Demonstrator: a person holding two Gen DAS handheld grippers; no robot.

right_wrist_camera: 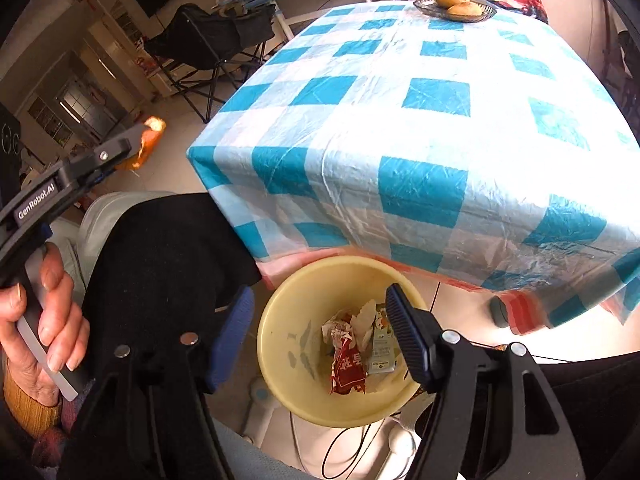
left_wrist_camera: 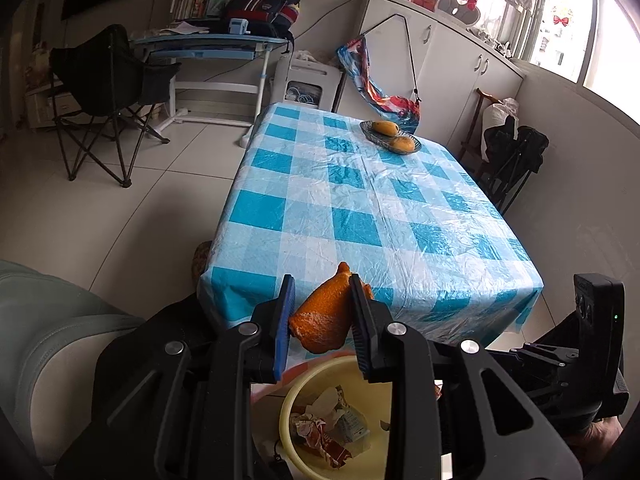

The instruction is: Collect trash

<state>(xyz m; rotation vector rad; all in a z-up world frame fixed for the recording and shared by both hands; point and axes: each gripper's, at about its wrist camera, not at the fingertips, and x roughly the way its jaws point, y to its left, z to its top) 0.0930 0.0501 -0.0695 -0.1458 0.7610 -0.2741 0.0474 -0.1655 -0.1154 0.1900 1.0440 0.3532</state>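
My left gripper (left_wrist_camera: pixel 321 285) is shut on a piece of orange peel (left_wrist_camera: pixel 322 320), held above the near edge of the table. Below it stands a yellow bin (left_wrist_camera: pixel 289 408) with crumpled wrappers (left_wrist_camera: pixel 320 432) inside. In the right wrist view my right gripper (right_wrist_camera: pixel 320 316) hangs open over the same bin (right_wrist_camera: pixel 280 312), with nothing between its pads. A red wrapper (right_wrist_camera: pixel 347 366) and a small white carton (right_wrist_camera: pixel 381 346) lie at the bin's bottom. At the left of that view, the left gripper (right_wrist_camera: pixel 134 140) holds the peel (right_wrist_camera: pixel 149 142) in a person's hand (right_wrist_camera: pixel 48 320).
The table (left_wrist_camera: pixel 360 208) wears a blue and white checked plastic cloth that hangs over the bin's far side. A glass dish with yellow fruit (left_wrist_camera: pixel 390 134) sits at its far end. A black-clad leg (right_wrist_camera: pixel 160 272) is left of the bin. A folding chair (left_wrist_camera: pixel 108 92) and a desk stand beyond.
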